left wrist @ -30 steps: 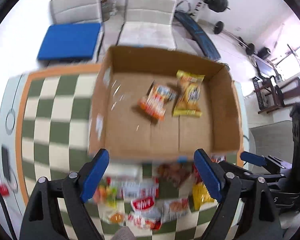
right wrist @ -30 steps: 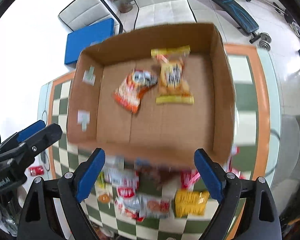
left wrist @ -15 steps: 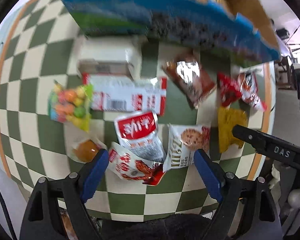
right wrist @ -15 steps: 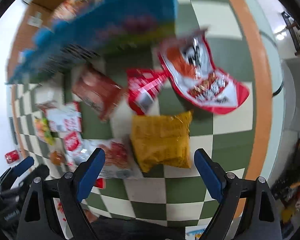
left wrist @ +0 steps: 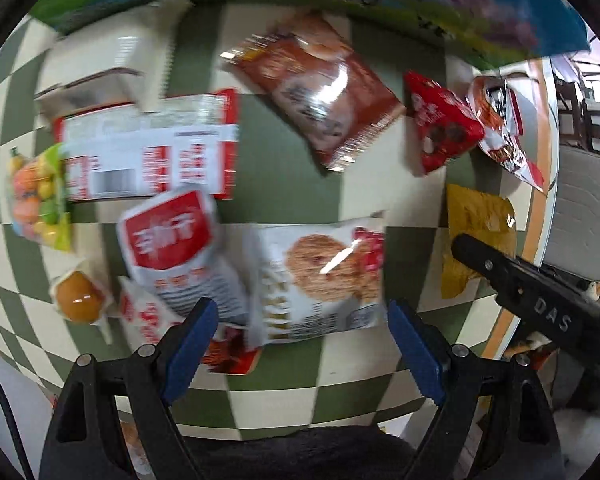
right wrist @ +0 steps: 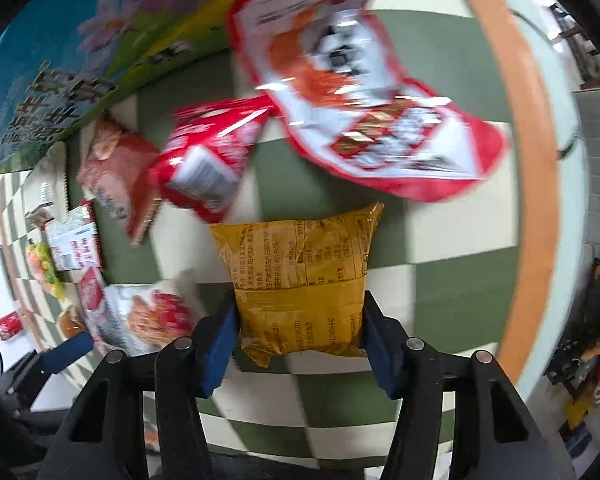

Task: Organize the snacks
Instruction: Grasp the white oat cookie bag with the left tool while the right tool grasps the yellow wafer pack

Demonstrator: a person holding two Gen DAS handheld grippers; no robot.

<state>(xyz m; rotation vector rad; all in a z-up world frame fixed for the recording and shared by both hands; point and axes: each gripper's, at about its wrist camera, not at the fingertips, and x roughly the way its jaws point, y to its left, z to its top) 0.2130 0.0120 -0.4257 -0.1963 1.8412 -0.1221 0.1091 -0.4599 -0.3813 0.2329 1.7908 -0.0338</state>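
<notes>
Snack packets lie scattered on a green-and-cream checked table [left wrist: 284, 184]. My left gripper [left wrist: 300, 336] is open just above a white cookie packet [left wrist: 320, 276], with a red-and-white packet [left wrist: 172, 248] beside its left finger. My right gripper [right wrist: 298, 344] has its jaws on both sides of a yellow packet [right wrist: 300, 272] lying flat; the pads touch its lower edges. The yellow packet also shows in the left wrist view [left wrist: 476, 240], with the right gripper's finger over it. The box's printed blue-green wall [right wrist: 68, 60] stands behind the snacks.
A brown packet [left wrist: 320, 88], a small red packet [left wrist: 440, 132], a red-and-white bag [right wrist: 364, 92], a red-and-white carton [left wrist: 148, 152], a fruit-candy bag [left wrist: 36, 196] and a round orange snack [left wrist: 78, 296] lie around. The orange table rim [right wrist: 524, 160] runs at right.
Both grippers have dropped from above the open box to the snacks in front of it. The right jaws have narrowed around the yellow packet. The left gripper has come down over the cookie packet.
</notes>
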